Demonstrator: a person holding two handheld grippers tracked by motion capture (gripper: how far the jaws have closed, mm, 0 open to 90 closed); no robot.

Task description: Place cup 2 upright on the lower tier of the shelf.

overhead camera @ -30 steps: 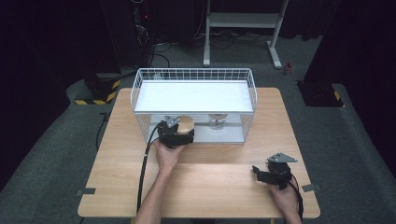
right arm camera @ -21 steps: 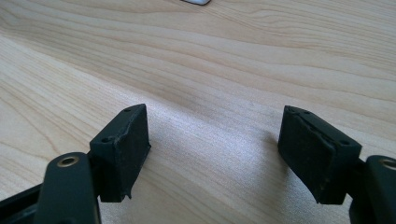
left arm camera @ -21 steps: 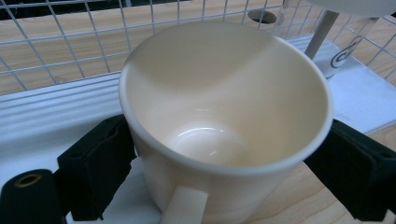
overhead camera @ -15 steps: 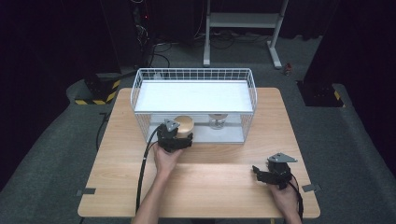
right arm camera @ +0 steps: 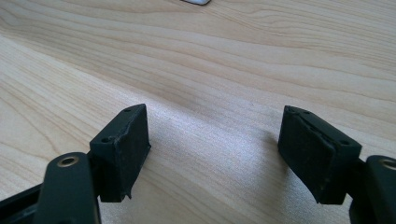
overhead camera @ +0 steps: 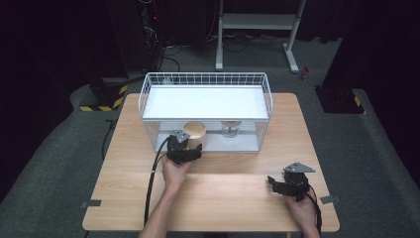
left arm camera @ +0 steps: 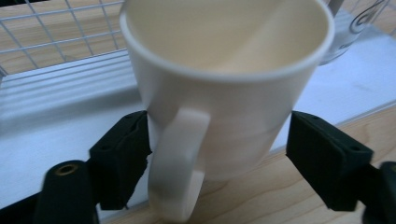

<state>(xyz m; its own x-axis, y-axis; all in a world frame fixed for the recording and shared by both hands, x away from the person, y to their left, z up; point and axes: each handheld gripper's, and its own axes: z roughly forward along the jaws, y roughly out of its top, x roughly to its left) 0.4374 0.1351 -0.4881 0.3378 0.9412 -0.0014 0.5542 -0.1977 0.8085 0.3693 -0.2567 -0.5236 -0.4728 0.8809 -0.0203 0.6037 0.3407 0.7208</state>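
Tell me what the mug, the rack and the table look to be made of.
Mug: probably glazed ceramic, since its cream wall is thick, smooth and softly glossy; hard plastic can't be ruled out.
Rack: white-coated metal wire, judging by its thin welded grid walls; its flat white shelf's material is unclear.
Table: pale wood or wood-look laminate, with clear grain lines and a matte sheen.

Bright overhead light on the table (overhead camera: pixel 223 183), dark surroundings, soft shadows, close mug (left arm camera: pixel 224 84) slightly blurred
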